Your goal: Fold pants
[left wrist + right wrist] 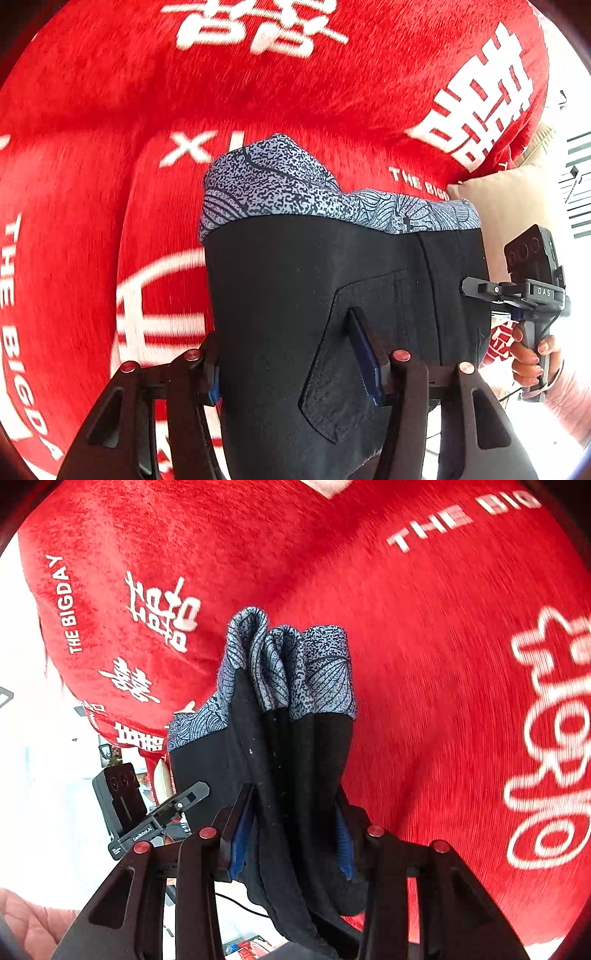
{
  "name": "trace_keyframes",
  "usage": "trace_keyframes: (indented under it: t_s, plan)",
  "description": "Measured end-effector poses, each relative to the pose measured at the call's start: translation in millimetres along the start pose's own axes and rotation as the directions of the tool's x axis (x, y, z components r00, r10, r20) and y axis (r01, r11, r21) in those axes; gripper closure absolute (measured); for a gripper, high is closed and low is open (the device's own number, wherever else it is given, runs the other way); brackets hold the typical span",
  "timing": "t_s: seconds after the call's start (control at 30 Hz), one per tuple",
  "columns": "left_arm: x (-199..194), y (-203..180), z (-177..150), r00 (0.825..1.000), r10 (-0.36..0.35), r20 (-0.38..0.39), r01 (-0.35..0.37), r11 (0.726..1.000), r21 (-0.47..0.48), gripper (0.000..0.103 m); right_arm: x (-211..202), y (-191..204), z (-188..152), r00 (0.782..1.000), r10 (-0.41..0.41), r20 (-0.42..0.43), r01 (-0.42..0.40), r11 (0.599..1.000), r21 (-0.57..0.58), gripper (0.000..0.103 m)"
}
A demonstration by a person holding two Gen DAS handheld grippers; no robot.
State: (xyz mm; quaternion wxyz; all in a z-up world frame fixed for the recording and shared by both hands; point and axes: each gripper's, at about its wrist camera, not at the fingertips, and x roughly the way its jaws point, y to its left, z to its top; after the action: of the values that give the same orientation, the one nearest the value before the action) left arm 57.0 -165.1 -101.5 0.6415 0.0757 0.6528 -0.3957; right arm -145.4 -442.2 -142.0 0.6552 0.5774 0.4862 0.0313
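The black pants [332, 295] are held up, pinched by the left gripper [295, 373] and right gripper [291, 842] — next, a careful fold over the red blanket [110, 110] is needed.

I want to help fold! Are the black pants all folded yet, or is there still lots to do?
Not yet. Done so far: both grippers have grabbed the black pants. Right now the left gripper and right gripper hold them, hanging bunched with the patterned lining showing, above the red blanket. Left to do: lay them flat and make the folds.
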Motion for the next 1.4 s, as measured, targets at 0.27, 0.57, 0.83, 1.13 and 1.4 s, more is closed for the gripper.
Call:
trace_keyframes:
  t_s: [0.27, 0.57, 0.83, 1.13, 1.4]
  plan:
    - [41, 15, -31, 0.996, 0.084, 0.003, -0.084, 0.996, -0.033, 0.027, 25, -37, -23, 0.996, -0.083, -0.022, 0.083, 0.996, 0.015, 0.057]
    - [45, 1, -31, 0.967, 0.256, 0.006, -0.255, 0.965, -0.053, 0.001, 29, -29, -24, 0.983, -0.181, -0.008, 0.181, 0.983, -0.017, 0.049]
    - [28, -22, -32, 0.91, 0.414, -0.029, -0.415, 0.91, -0.002, 0.001, 22, -7, -31, 0.93, -0.367, -0.033, 0.367, 0.93, -0.001, 0.028]
    - [4, -57, -55, 0.866, 0.494, -0.076, -0.495, 0.869, 0.01, 0.001, -8, 14, -54, 0.842, -0.539, -0.033, 0.536, 0.842, -0.062, 0.015]
    - [-35, -98, -85, 0.861, 0.508, -0.032, -0.509, 0.857, -0.082, 0.001, -22, 72, -74, 0.797, -0.599, 0.075, 0.599, 0.767, -0.23, 0.0]
